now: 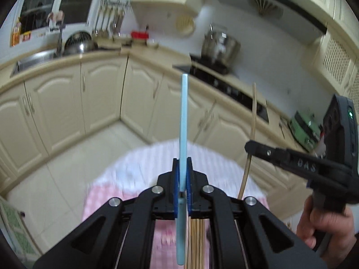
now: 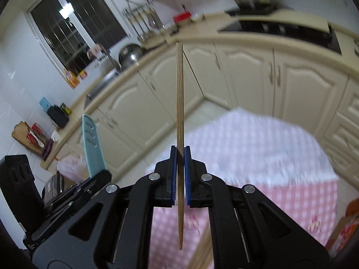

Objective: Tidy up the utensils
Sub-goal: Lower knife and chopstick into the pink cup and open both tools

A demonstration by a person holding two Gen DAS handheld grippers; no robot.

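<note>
Above the checked cloth (image 2: 258,148), left claw (image 1: 181,174) pinching blue spatula (image 1: 184,116), right claw (image 2: 180,163) pinching chopstick (image 2: 179,94).

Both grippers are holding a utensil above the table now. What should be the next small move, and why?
Probably carry both toward wherever they are stored. The left gripper is shut on a light blue spatula, the right gripper on a wooden chopstick, both lifted clear of the pink checked tablecloth; no holder is visible.

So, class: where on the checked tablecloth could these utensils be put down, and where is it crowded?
Free: the tablecloth ahead of both claws, out to its far edge. Crowded: the near strip under the claws, where chopsticks lie.
</note>
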